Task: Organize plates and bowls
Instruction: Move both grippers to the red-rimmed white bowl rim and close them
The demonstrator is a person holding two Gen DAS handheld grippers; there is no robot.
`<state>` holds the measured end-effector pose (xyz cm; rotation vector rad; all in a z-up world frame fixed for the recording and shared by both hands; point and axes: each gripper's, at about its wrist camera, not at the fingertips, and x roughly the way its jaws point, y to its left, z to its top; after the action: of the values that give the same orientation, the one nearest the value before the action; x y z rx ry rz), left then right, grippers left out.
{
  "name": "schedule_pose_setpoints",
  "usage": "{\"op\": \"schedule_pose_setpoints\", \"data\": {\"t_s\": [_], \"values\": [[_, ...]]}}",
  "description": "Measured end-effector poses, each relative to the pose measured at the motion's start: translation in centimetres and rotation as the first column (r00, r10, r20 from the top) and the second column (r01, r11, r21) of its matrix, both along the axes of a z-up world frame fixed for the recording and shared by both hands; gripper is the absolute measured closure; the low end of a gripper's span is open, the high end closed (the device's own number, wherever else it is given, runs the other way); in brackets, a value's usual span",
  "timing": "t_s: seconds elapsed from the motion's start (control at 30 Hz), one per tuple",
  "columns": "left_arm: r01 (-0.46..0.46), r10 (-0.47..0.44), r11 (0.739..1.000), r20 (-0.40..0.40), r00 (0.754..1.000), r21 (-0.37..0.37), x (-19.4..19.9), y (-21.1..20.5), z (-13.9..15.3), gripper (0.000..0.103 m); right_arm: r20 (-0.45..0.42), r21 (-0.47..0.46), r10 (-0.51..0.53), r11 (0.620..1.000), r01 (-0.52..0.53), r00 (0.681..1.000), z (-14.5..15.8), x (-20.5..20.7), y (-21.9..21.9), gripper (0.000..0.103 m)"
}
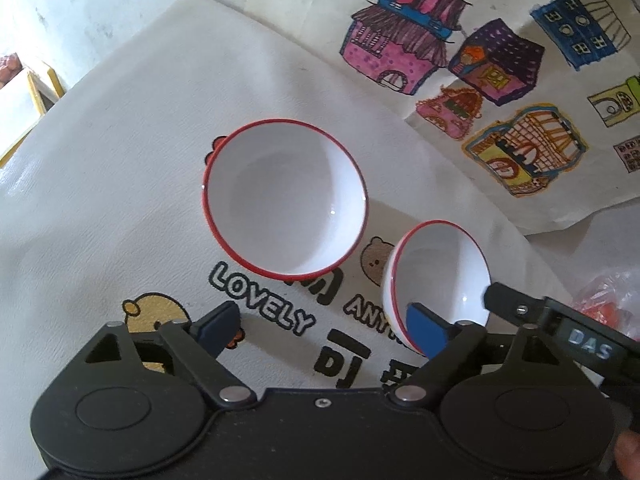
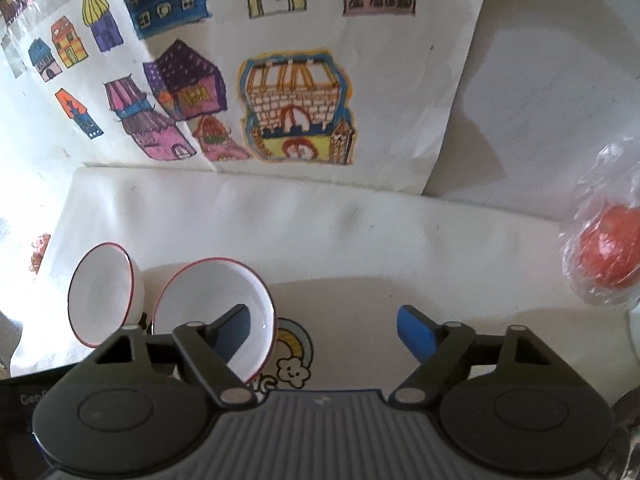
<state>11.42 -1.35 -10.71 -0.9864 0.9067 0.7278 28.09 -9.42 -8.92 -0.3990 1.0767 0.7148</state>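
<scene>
Two white bowls with red rims stand on a white mat printed with cartoons. In the left wrist view the first bowl (image 1: 284, 196) sits mid-frame, ahead of my open left gripper (image 1: 322, 328). The second bowl (image 1: 436, 280) is to the right, its near rim behind my left gripper's blue right pad (image 1: 424, 332). A black finger of the right gripper (image 1: 516, 308) reaches to that bowl's right rim. In the right wrist view my right gripper (image 2: 324, 332) is wide open; its left finger (image 2: 232, 332) overlaps the second bowl (image 2: 212, 312), with the first bowl (image 2: 104, 296) further left.
A paper sheet with coloured house drawings (image 1: 500, 80) (image 2: 296, 108) lies beyond the mat. A clear plastic bag holding something red-orange (image 2: 608, 252) (image 1: 608, 300) sits at the right. A yellow-edged frame (image 1: 36, 92) is at the far left. The mat (image 2: 360, 232) is bare ahead of the right gripper.
</scene>
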Motion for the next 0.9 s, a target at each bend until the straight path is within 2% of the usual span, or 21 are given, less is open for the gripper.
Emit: {"op": "schedule_pose_setpoints", "data": {"t_s": [0.27, 0.43, 0.77, 0.9], "values": [[0.019, -0.019, 1.0, 0.045, 0.999, -0.009, 0.2, -0.3, -0.2, 0.032, -0.025, 0.001, 0.018, 1.0, -0.018, 1.0, -0.5, -0.3, 0.2, 0.044], [0.018, -0.016, 1.0, 0.073, 0.997, -0.018, 0.4, -0.3, -0.4, 0.049, -0.038, 0.008, 0.024, 1.0, -0.024, 0.999, -0.6, -0.2, 0.4, 0.059], [0.031, -0.03, 0.999, 0.113, 0.993, -0.009, 1.1, -0.1, -0.1, 0.069, -0.061, 0.038, 0.035, 0.999, -0.033, 0.998, -0.5, -0.4, 0.7, 0.079], [0.048, -0.046, 0.999, 0.123, 0.991, -0.012, 1.6, 0.1, -0.2, 0.086, -0.075, 0.051, 0.039, 0.998, -0.036, 0.996, -0.7, -0.5, 0.7, 0.085]]}}
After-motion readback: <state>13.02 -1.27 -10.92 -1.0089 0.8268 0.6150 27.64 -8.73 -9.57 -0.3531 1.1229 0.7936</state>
